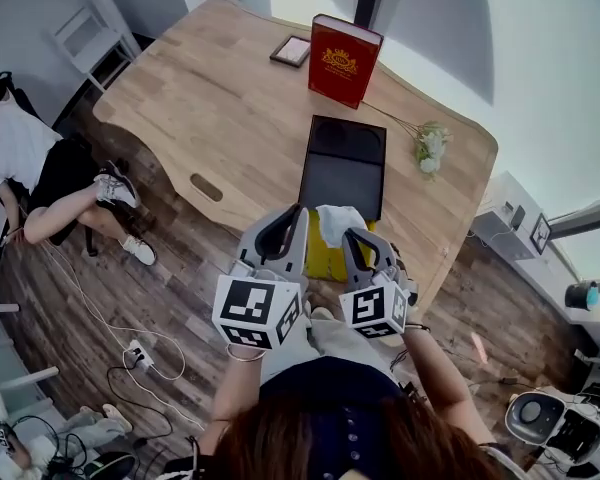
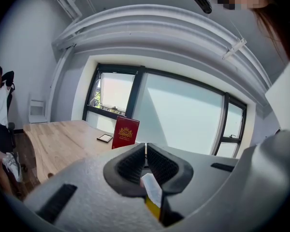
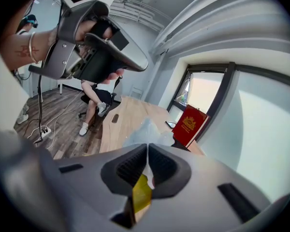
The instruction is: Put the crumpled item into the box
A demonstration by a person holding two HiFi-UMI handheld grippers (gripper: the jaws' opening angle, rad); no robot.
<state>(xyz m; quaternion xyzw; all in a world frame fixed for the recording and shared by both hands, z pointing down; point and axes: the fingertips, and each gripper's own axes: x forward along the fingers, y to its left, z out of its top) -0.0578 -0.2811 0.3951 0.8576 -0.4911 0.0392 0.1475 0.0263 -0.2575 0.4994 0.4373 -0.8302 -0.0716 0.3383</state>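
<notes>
A crumpled yellow-and-white item (image 1: 327,240) hangs just off the wooden table's (image 1: 210,108) near edge, held between both grippers. My left gripper (image 1: 290,230) is shut on its left side; white and yellow material (image 2: 152,190) shows between the closed jaws (image 2: 146,151). On its right side my right gripper (image 1: 352,243) is shut too, with a yellow strip (image 3: 141,192) pinched in the jaws (image 3: 148,151) and crumpled pale material (image 3: 147,132) beyond them. An open black box (image 1: 345,163) lies on the table just past the item.
A red box (image 1: 343,60) stands upright behind the black one, with a small frame (image 1: 291,50) to its left and white flowers (image 1: 430,148) to the right. A person (image 1: 40,168) sits at the left. Cables and a power strip (image 1: 138,353) lie on the floor.
</notes>
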